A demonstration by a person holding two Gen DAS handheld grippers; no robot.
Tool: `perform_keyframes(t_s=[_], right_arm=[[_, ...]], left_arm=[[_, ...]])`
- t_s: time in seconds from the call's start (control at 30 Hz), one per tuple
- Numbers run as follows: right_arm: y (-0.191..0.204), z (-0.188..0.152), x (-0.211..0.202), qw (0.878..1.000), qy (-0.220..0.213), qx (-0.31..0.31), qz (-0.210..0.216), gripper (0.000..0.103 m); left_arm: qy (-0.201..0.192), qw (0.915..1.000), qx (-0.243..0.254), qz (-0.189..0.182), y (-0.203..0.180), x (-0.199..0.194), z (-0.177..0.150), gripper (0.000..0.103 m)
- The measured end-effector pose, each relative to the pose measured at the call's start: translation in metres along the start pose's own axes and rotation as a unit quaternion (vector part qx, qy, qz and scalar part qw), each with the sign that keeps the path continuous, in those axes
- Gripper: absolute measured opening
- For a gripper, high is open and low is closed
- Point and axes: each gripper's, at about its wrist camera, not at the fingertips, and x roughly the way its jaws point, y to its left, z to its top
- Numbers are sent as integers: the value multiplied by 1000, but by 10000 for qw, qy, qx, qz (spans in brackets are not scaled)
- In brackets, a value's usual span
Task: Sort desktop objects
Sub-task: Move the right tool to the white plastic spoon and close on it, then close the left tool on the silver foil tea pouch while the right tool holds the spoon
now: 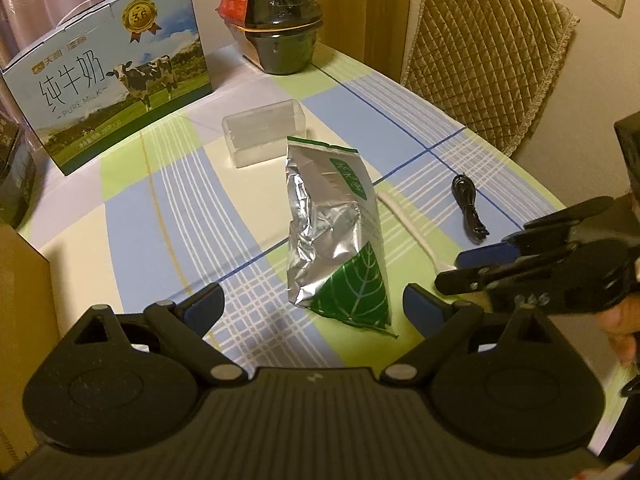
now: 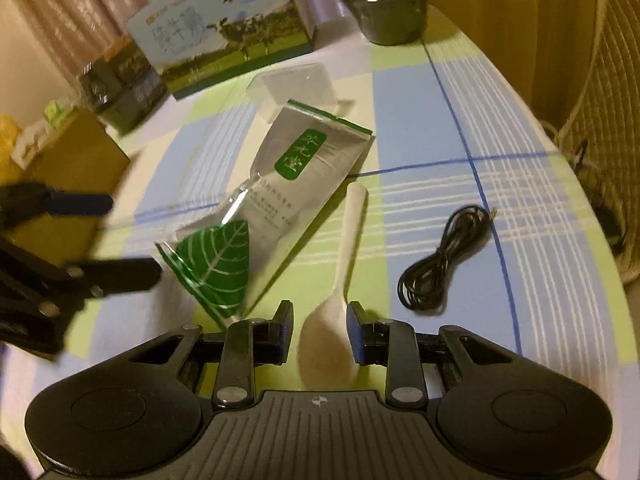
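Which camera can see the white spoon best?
The right wrist view. There the whole white spoon shows, its bowl between the right gripper fingers. In the left wrist view the foil bag and the right gripper hide much of it.

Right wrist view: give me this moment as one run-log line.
right tool | astride white spoon bowl, grip unclear | left tool open near foil pouch | black cable untouched
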Motion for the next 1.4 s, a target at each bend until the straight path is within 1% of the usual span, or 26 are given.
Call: perform_keyframes(t_s=[0.07, 0.17, 0.3, 0.47, 0.63, 0.7, 0.77, 0.97, 1.07, 1.2, 1.4], right_arm=[[5, -1, 1, 9993, -38, -326, -167, 27], [6, -4, 0, 9982, -39, -524, -302, 28], [3, -7, -1, 9984, -105, -496, -255, 29], [7, -18, -7, 9974, -94, -678, -212, 29], [0, -13, -4, 9987, -242, -375, -267, 27], [-2, -10, -2, 9988, -245, -330, -270, 22], [-6, -9, -4, 9992, -234, -230, -239, 9], [-6, -19, -11, 9987, -349, -250, -275, 7], [-6, -20, -13, 9986, -456, -168, -230, 7], [-7, -13, -9, 9985, -517, 74, -137, 6], [-12, 0, 0, 9975, -570, 411, -125, 6]], left_arm=[[5, 10000, 0, 1, 1, 1, 2, 94], [-12, 10000, 2, -12, 3, 3, 4, 94], [-21, 10000, -8, -42, 3, 6, 7, 94], [-19, 9999, 34, -93, 0, 6, 7, 94], [9, 10000, -27, -81, 1, 9, 6, 94], [6, 10000, -37, -89, 1, 7, 5, 94], [-13, 10000, -8, -90, 1, 5, 5, 94], [-4, 10000, -59, -63, 5, 8, 7, 94], [22, 9999, -73, -119, 4, 12, 8, 94], [42, 9999, -70, -131, 1, 19, 12, 94], [95, 9998, -41, -140, 0, 34, 26, 94]])
